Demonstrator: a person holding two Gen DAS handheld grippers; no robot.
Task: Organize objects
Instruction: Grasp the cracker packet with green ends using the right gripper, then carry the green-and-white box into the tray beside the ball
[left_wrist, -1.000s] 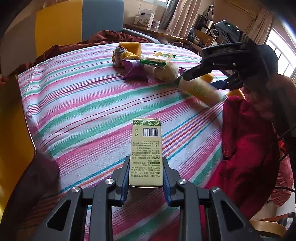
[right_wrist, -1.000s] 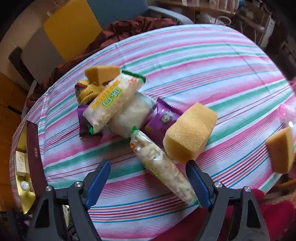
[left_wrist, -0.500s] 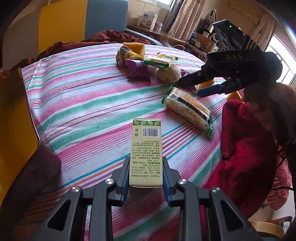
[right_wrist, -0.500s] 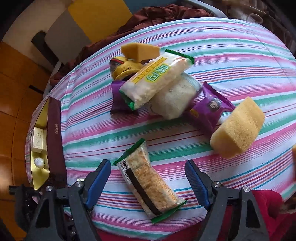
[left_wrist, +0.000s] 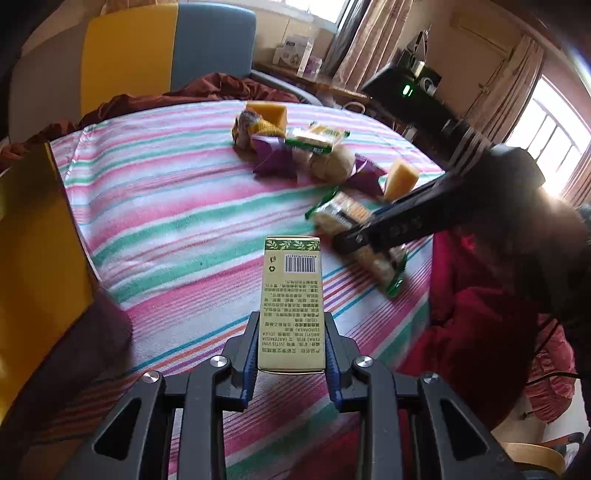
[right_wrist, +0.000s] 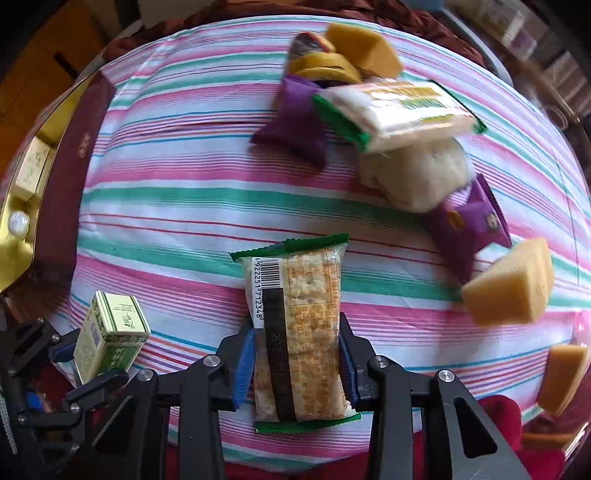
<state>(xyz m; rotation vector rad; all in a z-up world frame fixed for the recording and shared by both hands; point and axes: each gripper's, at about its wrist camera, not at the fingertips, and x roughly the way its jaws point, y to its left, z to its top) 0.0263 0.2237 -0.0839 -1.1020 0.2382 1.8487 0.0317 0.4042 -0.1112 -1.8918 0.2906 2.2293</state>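
Note:
My left gripper (left_wrist: 291, 345) is shut on a pale green carton (left_wrist: 291, 299) with a barcode, held over the striped tablecloth (left_wrist: 166, 206); the carton also shows in the right wrist view (right_wrist: 110, 338). My right gripper (right_wrist: 295, 349) has its jaws against both sides of a cracker packet (right_wrist: 299, 328) with green ends, lying on the cloth near the front edge. In the left wrist view the right gripper (left_wrist: 364, 240) sits over that packet (left_wrist: 354, 232).
A pile lies further back: another cracker packet (right_wrist: 399, 114), purple wrappers (right_wrist: 295, 122), a white bun (right_wrist: 417, 177), yellow sponges (right_wrist: 509, 284). An open gold-lined dark red box (right_wrist: 55, 162) with small items stands at the left edge. Red cloth (left_wrist: 472, 332) hangs at the right.
My right gripper dropped onto the fallen cracker packet and closed from wide open around it. My left gripper kept hold of the carton, shifting slightly.

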